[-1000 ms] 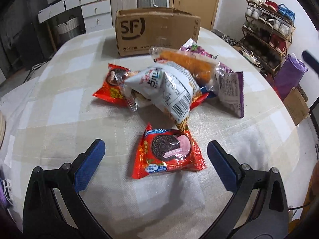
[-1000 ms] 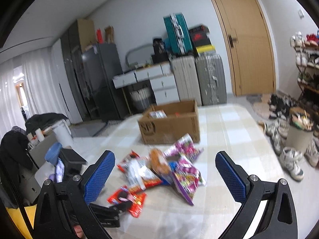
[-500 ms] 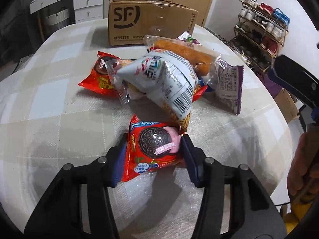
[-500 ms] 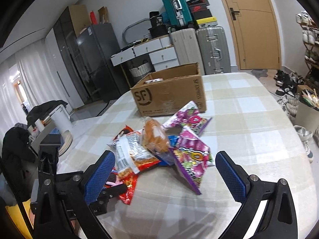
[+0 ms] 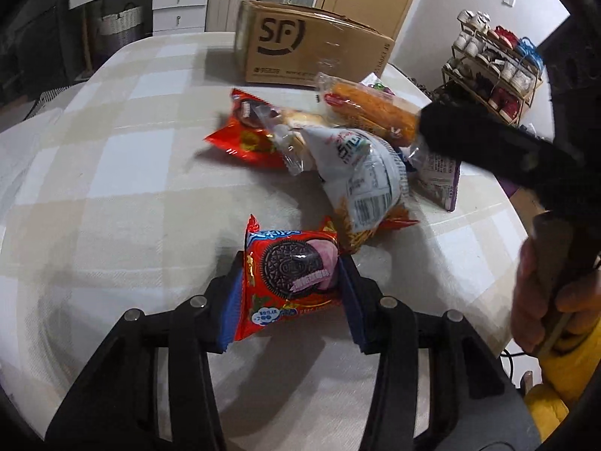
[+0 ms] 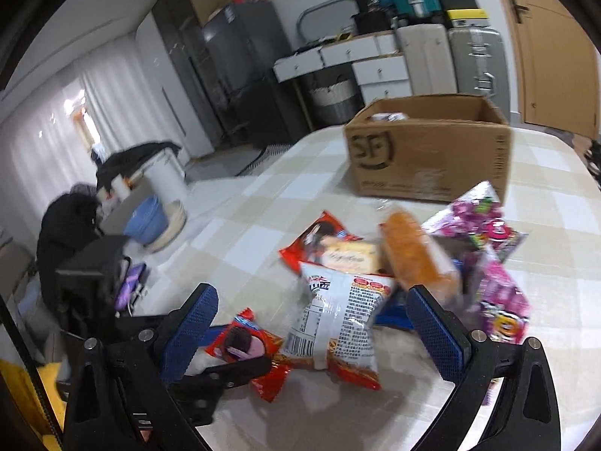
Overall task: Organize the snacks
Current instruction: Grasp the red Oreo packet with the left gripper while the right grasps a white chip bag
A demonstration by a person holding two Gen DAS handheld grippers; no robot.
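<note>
Snacks lie in a loose heap on the checked tablecloth (image 5: 112, 173), and one of them, a red cookie packet (image 5: 291, 276) printed with a dark sandwich cookie, sits apart from the heap, right between the jaws of the left gripper (image 5: 291, 282). Those jaws have just been closing, and in the left wrist view both blue pads now press on the packet's two side edges, so the left gripper grips it while it rests on the cloth.

Just ahead of that gripper and a little to its right lies a white noodle bag (image 5: 366, 173) with a barcode. Beyond it are a red wrapper (image 5: 244, 139), a clear-wrapped pastry (image 5: 289, 131), an orange bread roll (image 5: 375, 112) in clear film, and a purple packet (image 5: 441, 176). Further ahead stands a cardboard box (image 5: 311, 52), open at the top.

The right gripper (image 6: 311, 323) stands with its jaws wide apart, nothing pressed between its blue pads. From its own camera the noodle bag (image 6: 338, 323) lies directly ahead between its fingers, the orange roll (image 6: 417, 259) just past its right finger, and pink-purple candy packets (image 6: 496, 263) off to its right. The cookie packet (image 6: 244, 345) shows near its left finger, held in the left gripper's black jaws. The cardboard box (image 6: 428, 158) stands well ahead.

In the left wrist view, a person's hand (image 5: 544, 300) holds the right gripper's handle at the right edge.
</note>
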